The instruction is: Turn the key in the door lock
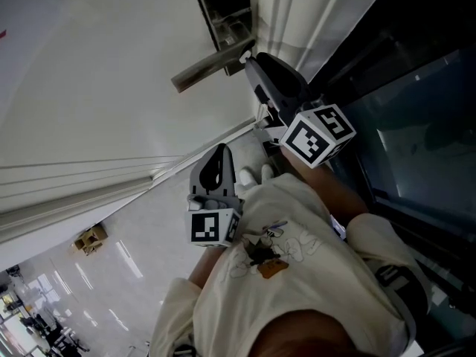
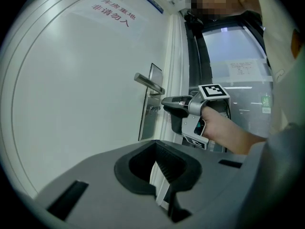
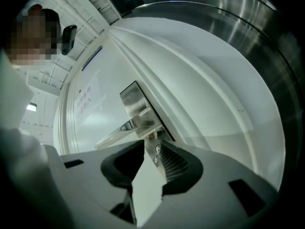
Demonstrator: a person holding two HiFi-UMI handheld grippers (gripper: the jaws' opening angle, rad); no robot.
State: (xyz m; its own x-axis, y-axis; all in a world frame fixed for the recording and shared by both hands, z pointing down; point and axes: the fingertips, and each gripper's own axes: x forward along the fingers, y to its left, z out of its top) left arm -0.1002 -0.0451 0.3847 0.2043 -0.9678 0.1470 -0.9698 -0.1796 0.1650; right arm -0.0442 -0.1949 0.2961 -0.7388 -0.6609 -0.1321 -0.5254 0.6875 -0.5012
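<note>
The approach step is in hand: the right gripper (image 3: 152, 144) is hovering at the lock plate (image 3: 136, 104) under the lever handle (image 3: 116, 133), jaws standing apart either side of what looks like the small key (image 3: 156, 152), which is sitting in the lock. The left gripper (image 2: 159, 168) is hanging back, parted and empty. Next, the right jaws are needing to pinch the key squarely, then twist.

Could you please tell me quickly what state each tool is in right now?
The left tool is open and holds nothing.
The right tool is open; the key shows between its tips, not gripped.
</note>
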